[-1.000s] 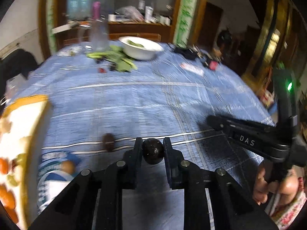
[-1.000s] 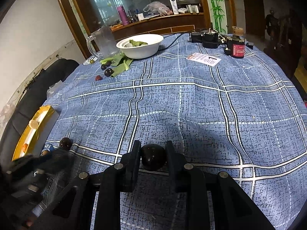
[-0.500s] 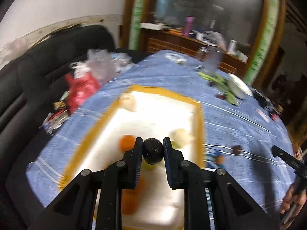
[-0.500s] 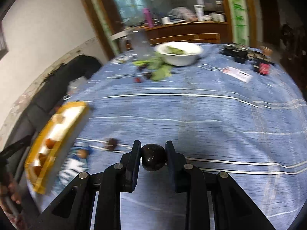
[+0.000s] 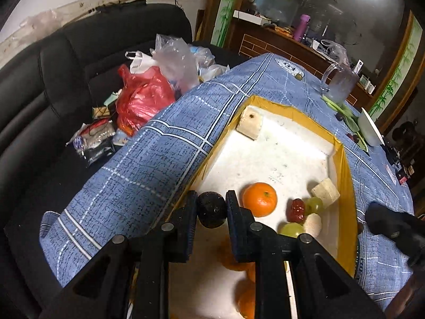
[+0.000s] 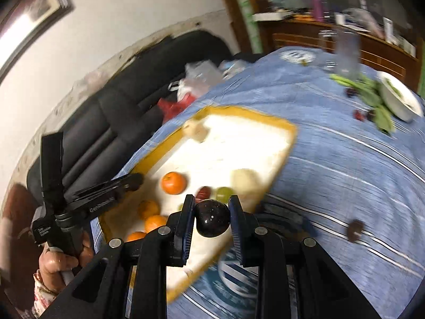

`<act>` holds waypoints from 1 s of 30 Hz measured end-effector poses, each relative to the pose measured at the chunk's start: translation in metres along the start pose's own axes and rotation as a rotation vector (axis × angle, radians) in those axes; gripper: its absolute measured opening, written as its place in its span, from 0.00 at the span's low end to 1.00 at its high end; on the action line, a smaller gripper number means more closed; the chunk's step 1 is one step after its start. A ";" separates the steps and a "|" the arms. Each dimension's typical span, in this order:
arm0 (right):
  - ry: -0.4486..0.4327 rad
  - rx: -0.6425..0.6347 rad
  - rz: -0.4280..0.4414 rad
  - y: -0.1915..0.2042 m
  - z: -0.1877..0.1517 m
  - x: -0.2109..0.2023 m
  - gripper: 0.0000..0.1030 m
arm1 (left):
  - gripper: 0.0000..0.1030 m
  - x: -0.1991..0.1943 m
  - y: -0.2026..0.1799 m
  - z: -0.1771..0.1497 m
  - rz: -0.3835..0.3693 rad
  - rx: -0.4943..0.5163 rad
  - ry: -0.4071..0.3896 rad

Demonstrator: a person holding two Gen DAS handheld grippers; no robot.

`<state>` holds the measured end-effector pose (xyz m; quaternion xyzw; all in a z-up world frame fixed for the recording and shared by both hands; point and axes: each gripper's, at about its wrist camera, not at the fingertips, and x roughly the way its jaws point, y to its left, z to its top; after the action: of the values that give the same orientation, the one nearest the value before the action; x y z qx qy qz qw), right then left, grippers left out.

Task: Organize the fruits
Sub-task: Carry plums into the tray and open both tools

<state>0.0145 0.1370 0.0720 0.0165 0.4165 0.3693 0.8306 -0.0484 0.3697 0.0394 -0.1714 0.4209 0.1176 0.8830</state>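
My left gripper [image 5: 211, 210] is shut on a dark round fruit [image 5: 211, 212], held over the near left edge of a white tray with a yellow rim [image 5: 345, 164]. The tray holds an orange [image 5: 259, 199], a red date [image 5: 297, 209], green grapes [image 5: 313, 204] and pale chunks [image 5: 325, 192]. My right gripper [image 6: 212, 219] is shut on another dark round fruit [image 6: 212, 222], held over the tray's near right edge [image 6: 287, 156]. More oranges [image 6: 152, 222] lie at the tray's near end. The left gripper also shows in the right wrist view [image 6: 127, 183].
A dark fruit [image 6: 355, 230] lies loose on the blue checked tablecloth [image 6: 345, 164] right of the tray. A white bowl [image 6: 399, 99], green leaves and small dark fruits sit at the far end by a glass jug [image 5: 340, 82]. Plastic bags [image 5: 144, 95] lie on a black sofa on the left.
Both grippers have swung left from the open table toward the tray, each still holding its dark fruit. The left gripper now hangs over the tray's near edge.
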 end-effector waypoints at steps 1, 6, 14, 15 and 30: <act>0.015 -0.010 -0.001 0.004 0.002 0.009 0.28 | 0.20 0.002 0.000 0.001 -0.010 -0.001 0.003; 0.084 -0.029 -0.011 0.015 0.001 0.048 0.28 | 0.21 0.009 -0.002 0.005 -0.033 -0.008 0.009; 0.043 0.005 0.003 0.009 0.005 0.048 0.51 | 0.51 0.001 -0.009 0.005 -0.089 -0.036 -0.008; 0.034 0.013 0.009 0.007 0.006 0.044 0.51 | 0.57 -0.005 -0.011 0.003 -0.082 -0.036 -0.028; -0.112 0.196 -0.102 -0.062 -0.045 -0.050 0.57 | 0.70 -0.067 -0.011 -0.030 -0.104 -0.142 -0.120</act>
<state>0.0014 0.0483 0.0557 0.0971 0.4039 0.2824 0.8647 -0.1069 0.3433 0.0769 -0.2479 0.3481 0.1113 0.8972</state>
